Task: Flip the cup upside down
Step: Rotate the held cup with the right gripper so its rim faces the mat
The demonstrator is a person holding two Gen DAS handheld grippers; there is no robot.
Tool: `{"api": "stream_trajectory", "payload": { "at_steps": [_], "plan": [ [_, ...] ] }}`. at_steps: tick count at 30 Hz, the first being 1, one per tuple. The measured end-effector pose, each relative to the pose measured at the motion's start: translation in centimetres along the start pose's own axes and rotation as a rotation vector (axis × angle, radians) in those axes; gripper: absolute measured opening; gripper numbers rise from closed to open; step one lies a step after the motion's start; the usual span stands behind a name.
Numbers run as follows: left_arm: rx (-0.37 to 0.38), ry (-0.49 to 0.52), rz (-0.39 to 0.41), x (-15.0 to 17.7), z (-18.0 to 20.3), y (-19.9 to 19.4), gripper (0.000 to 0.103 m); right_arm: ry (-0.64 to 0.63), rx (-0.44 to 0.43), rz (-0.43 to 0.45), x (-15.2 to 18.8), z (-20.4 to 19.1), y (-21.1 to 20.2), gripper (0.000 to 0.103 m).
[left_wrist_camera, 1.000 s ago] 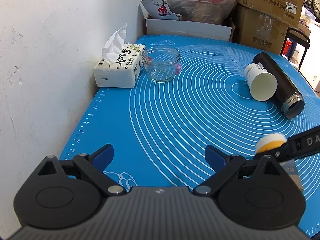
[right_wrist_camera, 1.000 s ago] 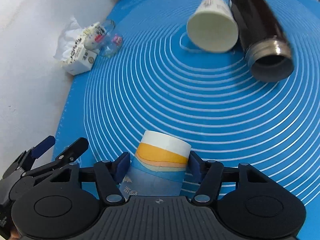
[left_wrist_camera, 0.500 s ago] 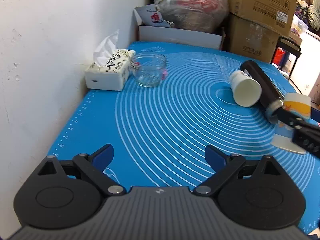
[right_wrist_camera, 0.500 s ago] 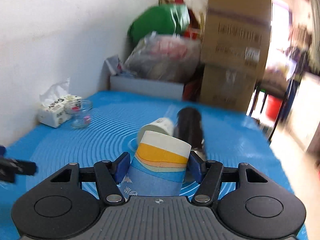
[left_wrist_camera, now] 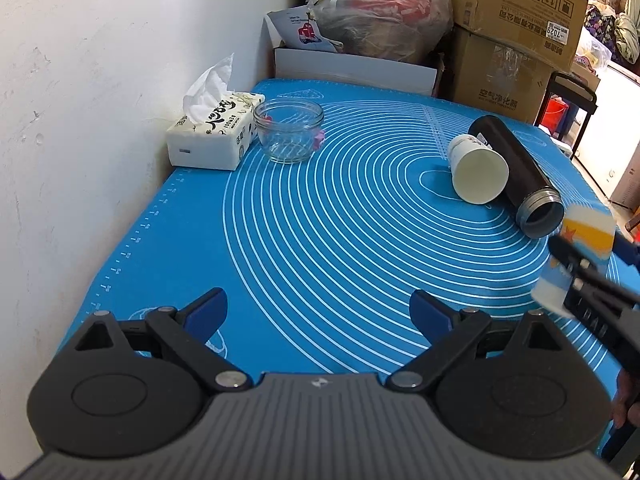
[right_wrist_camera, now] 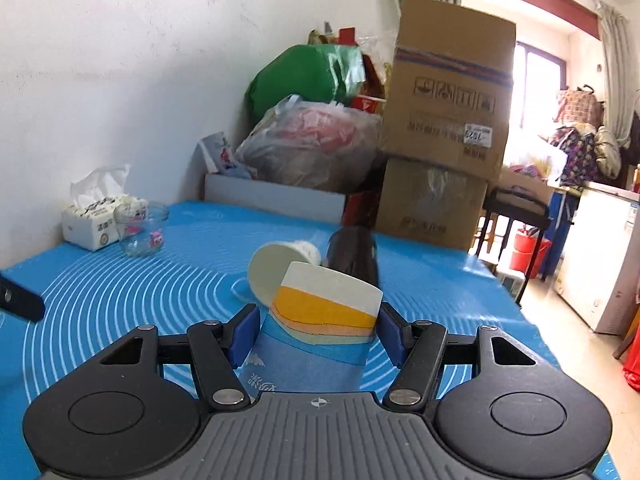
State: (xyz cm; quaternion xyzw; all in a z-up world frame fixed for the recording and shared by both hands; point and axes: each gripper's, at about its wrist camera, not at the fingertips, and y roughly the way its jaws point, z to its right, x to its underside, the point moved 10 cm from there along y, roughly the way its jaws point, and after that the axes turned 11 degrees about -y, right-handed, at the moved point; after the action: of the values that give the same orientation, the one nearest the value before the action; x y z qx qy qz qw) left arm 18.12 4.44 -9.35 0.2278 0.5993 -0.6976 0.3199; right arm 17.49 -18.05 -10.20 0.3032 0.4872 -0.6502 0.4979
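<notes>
Blue pads of your right gripper [right_wrist_camera: 318, 330] clamp the striped paper cup [right_wrist_camera: 320, 320], held tilted above the blue mat [left_wrist_camera: 320, 220] near its right edge. Your left gripper [left_wrist_camera: 319, 312] hangs empty, jaws wide apart. White cup [left_wrist_camera: 478, 170] lies touching the black flask [left_wrist_camera: 516, 168].

cup [right_wrist_camera: 324, 312]: wht/orange/blue bands | mat [left_wrist_camera: 320, 220]: blue, wht rings | flask [left_wrist_camera: 516, 176]: blk

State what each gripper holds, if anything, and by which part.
The right gripper holds the striped cup by its side wall, about mid-height, one finger on each side. The left gripper is open and holds nothing.
</notes>
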Motion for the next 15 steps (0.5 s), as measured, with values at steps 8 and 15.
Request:
{"api": "stream_trajectory", "payload": {
  "at_steps": [8,15],
  "plan": [
    [0.011,0.008,-0.013,1.1,0.8,-1.3,0.097,-0.019,0.005,0.006,1.3,-0.7,-2.3,0.06],
    [0.011,0.014,-0.004,2.0,1.0,-3.1,0.097,0.012,-0.005,-0.048,3.0,-1.3,-3.6,0.057]
  ]
}}
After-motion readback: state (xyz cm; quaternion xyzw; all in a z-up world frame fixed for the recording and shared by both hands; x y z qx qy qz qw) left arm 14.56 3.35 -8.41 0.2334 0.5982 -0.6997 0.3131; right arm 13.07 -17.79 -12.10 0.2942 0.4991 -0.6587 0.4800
